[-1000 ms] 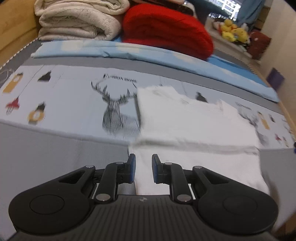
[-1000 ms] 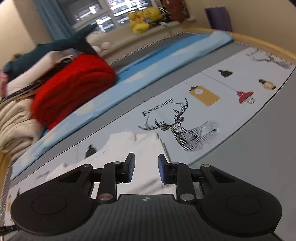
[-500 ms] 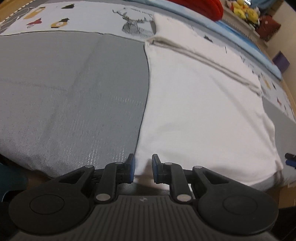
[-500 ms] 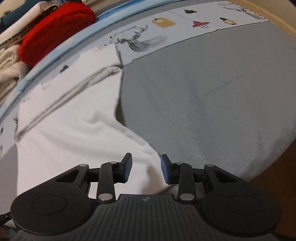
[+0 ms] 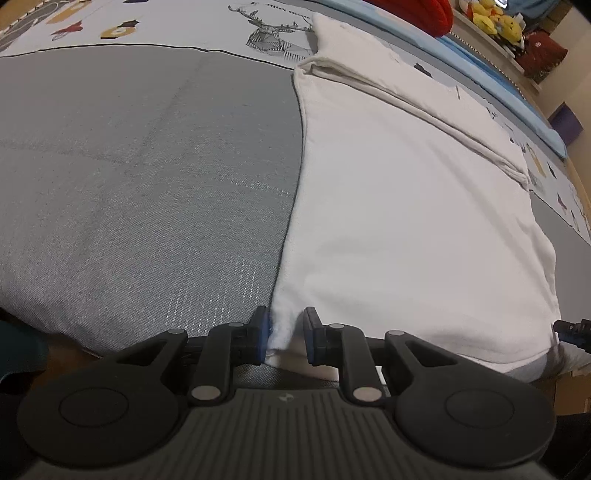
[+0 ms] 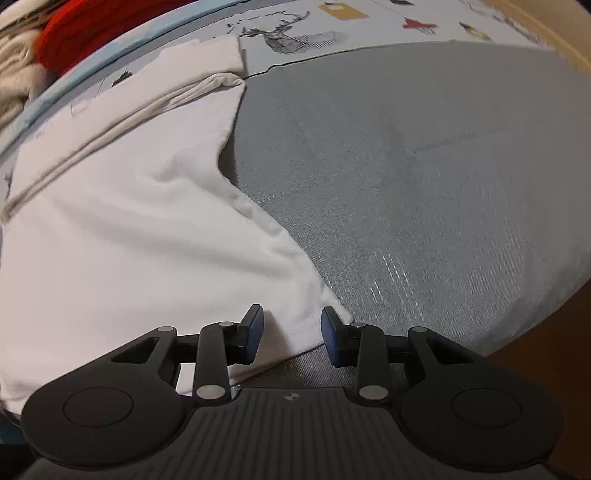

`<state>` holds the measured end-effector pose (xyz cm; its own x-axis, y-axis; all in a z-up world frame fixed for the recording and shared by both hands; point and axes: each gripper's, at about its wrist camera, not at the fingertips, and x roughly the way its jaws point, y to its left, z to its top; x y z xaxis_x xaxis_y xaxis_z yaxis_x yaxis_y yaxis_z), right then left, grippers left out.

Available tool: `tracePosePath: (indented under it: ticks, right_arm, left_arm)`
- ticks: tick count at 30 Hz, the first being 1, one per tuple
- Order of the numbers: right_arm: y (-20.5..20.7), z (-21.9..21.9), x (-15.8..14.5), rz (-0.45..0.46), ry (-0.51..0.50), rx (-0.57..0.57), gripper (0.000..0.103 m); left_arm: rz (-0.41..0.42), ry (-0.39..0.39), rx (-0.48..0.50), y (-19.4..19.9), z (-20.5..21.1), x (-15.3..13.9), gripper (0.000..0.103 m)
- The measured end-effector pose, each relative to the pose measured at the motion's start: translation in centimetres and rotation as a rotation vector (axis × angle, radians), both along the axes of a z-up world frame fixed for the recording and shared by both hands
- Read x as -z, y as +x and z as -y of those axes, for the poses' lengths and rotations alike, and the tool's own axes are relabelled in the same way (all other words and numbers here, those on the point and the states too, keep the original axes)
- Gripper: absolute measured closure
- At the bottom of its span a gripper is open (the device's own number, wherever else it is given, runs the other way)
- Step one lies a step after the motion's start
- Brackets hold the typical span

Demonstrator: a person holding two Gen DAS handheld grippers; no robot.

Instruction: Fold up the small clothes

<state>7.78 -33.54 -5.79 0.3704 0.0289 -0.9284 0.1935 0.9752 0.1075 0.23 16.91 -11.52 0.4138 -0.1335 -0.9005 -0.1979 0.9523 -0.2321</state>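
Note:
A white garment [image 5: 406,206] lies flat on the grey bed cover [image 5: 147,177], its far part folded over into a band. My left gripper [image 5: 285,339] is open at the garment's near left corner, with the cloth edge between its blue pads. In the right wrist view the same garment [image 6: 129,240] fills the left side. My right gripper [image 6: 291,338] is open around the near right corner of the cloth. The tip of the right gripper shows at the far right of the left wrist view [image 5: 574,328].
The bed cover [image 6: 424,184] ends at a near edge close to both grippers. A printed sheet with a deer drawing [image 5: 277,33] lies beyond. A red blanket [image 6: 96,33] and cream bedding are stacked at the back. Yellow plush toys [image 5: 491,20] sit on a sill.
Both grippers came back from the far fold to the near hem and dropped low. Both jaws have opened wider, and the garment's near corners now sit between the pads.

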Motion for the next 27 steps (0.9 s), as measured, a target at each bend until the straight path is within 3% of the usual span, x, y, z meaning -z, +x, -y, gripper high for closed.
tracePosePath:
  ticks: [2,3,4,6,8,11,14,18,20,22,23,27]
  right_arm:
    - [0.0,-0.1,0.0,0.003,-0.008,-0.009,0.069]
    - [-0.1,-0.1,0.0,0.003,-0.019,-0.013,0.077]
    - [-0.1,-0.1,0.0,0.002,-0.032,-0.015,0.094]
    - [-0.3,0.3,-0.2,0.003,-0.019,-0.003,0.103]
    - [-0.5,0.6,-0.8,0.012,0.0,0.014,0.103]
    - [-1.2,0.3,-3.2,0.066,-0.055,0.002,0.103]
    - [-2.2,0.9,-4.6,0.096,-0.044,0.014,0.103]
    - [-2.6,1.8,-3.8,0.071,0.111,0.041,0.103]
    - [-2.6,1.7,-3.5,0.077,0.119,0.058,0.1]
    - [-2.5,1.6,-3.2,0.087,0.103,0.069,0.068]
    - [-2.4,1.6,-3.0,0.09,0.098,0.073,0.061]
    - [-1.5,0.8,-1.2,0.03,0.074,0.052,0.057]
  left_arm:
    - [0.0,0.003,0.003,0.1,0.1,0.1,0.084]
    - [0.002,0.009,0.01,0.2,0.1,0.1,0.087]
    - [0.005,0.017,0.021,0.2,0.3,0.1,0.096]
    - [0.015,0.037,0.027,0.2,0.4,-0.2,0.096]
    - [0.038,0.095,0.021,-0.3,0.3,-1.2,0.097]
    - [0.074,0.167,0.016,-1.1,0.3,-3.1,0.097]
    - [0.077,0.124,0.011,-1.4,0.0,-3.8,0.097]
    - [0.039,0.061,-0.03,-1.5,-0.5,-2.9,0.091]
    - [0.019,0.036,-0.064,-1.4,-1.0,-2.2,0.089]
    - [0.008,0.003,-0.09,-1.5,-1.5,-1.8,0.087]
    - [0.004,-0.006,-0.095,-1.4,-1.6,-1.6,0.081]
    - [-0.013,-0.009,-0.09,-1.3,-1.6,-1.0,0.078]
